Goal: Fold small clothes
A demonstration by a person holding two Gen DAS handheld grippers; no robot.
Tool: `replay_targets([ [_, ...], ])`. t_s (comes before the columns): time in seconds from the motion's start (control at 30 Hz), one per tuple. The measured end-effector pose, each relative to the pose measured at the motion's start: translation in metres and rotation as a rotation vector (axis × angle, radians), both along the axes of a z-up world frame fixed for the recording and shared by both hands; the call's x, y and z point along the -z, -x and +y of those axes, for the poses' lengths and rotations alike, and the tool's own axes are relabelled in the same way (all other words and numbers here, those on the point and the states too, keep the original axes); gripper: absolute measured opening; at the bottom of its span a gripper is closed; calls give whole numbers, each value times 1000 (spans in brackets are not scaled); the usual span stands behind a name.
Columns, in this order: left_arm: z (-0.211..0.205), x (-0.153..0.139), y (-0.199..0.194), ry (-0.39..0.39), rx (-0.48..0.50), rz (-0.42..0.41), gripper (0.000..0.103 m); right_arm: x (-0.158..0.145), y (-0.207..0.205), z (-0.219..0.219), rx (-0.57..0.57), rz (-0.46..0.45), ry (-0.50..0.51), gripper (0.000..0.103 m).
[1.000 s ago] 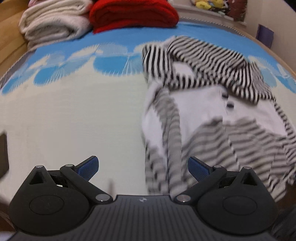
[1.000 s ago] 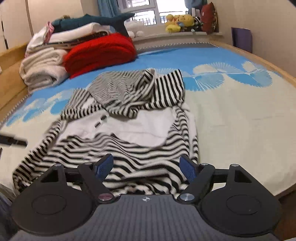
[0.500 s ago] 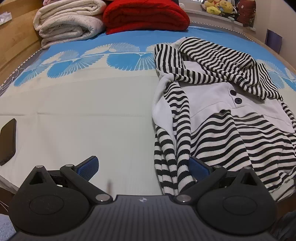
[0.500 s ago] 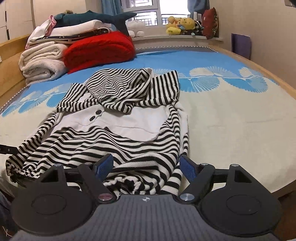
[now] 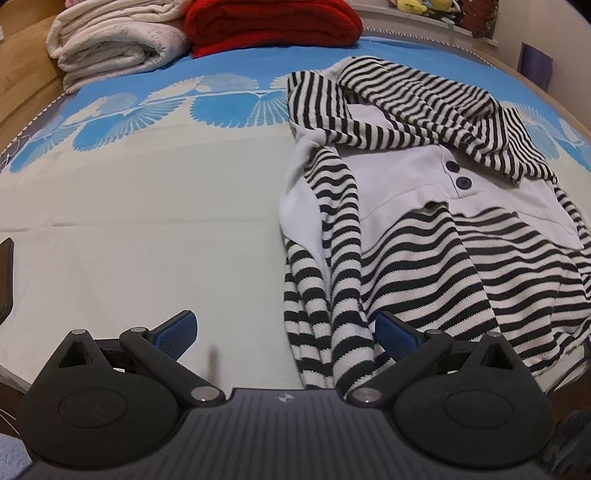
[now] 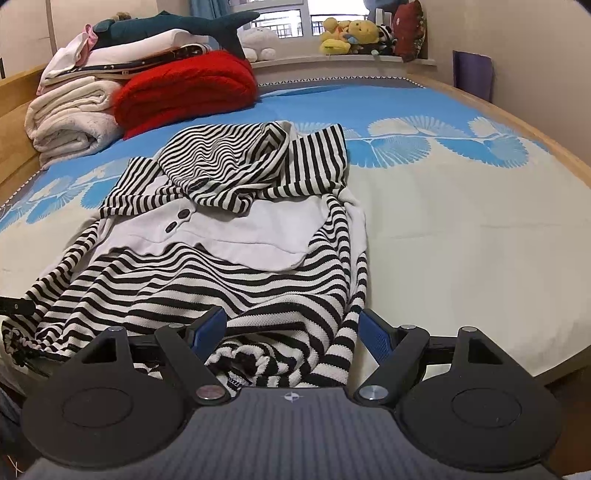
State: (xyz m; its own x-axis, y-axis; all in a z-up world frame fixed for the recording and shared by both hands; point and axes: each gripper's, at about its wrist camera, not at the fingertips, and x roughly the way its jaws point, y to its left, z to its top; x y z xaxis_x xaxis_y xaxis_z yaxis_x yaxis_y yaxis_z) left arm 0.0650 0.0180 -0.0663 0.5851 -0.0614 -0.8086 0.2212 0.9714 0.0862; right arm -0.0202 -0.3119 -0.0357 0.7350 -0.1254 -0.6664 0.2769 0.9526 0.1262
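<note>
Striped sweater (image 6: 207, 258) lies on the bed (image 5: 129, 221), its long way running from 6 to 12 o'clock. My right tongs (image 6: 291, 332) gape wide right over its hem. My left tongs (image 5: 284, 332), gaping too, sit by its sleeve (image 5: 332, 266). Bare bed lies at 9 o'clock.

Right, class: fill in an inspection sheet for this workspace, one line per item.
Surface: bed with blue and cream fan-print cover.
Job's things: striped hooded top lying spread out, unfolded, hood rumpled, two dark buttons showing.
Clutter: rolled cream blanket, folded red blanket, shark plush, dark flat object at the bed's edge.
Grippers: left gripper and right gripper both open, holding nothing.
Cables: nothing seen.
Surroundings: soft toys on the windowsill.
</note>
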Motion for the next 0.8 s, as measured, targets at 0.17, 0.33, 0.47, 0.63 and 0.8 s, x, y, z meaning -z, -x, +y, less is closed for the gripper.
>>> replay_targets([
  [0.17,-6,7,-3,-8,17,26,103,3,-2,-5,30,31,-8,80],
  [0.33,-13,13,-5,-15,25,51,103,8,-5,-11,69,68,-40,80],
  [0.47,-15,15,-7,-7,21,64,103,11,-7,-13,76,87,-59,80],
  [0.63,-17,15,-9,0,15,69,103,13,-11,-10,59,107,-67,80],
  [0.8,-20,19,-14,5,13,90,103,16,-15,-10,56,127,-79,80],
])
